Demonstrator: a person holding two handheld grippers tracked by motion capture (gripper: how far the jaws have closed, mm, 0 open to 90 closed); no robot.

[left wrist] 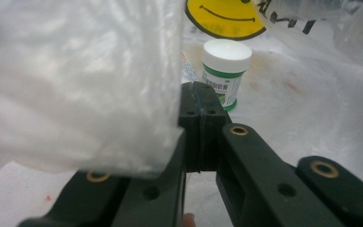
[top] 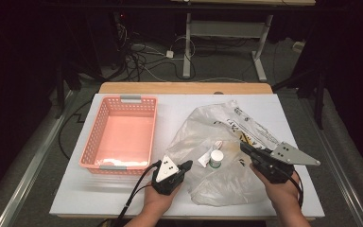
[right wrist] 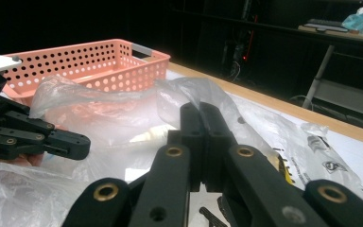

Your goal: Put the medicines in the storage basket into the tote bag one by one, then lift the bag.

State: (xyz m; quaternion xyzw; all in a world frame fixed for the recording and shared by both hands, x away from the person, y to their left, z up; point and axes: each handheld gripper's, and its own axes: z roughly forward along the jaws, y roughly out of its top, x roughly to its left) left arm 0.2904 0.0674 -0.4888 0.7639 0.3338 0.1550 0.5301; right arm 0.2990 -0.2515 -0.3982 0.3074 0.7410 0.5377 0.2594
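A clear plastic bag (top: 208, 137) lies crumpled on the white table (top: 179, 106). Inside it stands a small bottle (top: 216, 158) with a white cap and green label, close ahead of the left jaws in the left gripper view (left wrist: 227, 66). My left gripper (top: 187, 165) is shut at the bag's left edge, with film (left wrist: 80, 80) lifted along its left jaw (left wrist: 201, 92). At the bag's right side my right gripper (top: 242, 145) is shut with raised film (right wrist: 189, 92) at its tip (right wrist: 201, 111).
An empty pink perforated basket (top: 123, 99) sits on the left half of the table, behind the bag in the right gripper view (right wrist: 90, 52). A yellow smiley print (left wrist: 224, 19) marks the bag. Beside the bottle lies a small white packet (top: 204, 158). The table's wooden far edge (top: 184, 88) borders dark floor.
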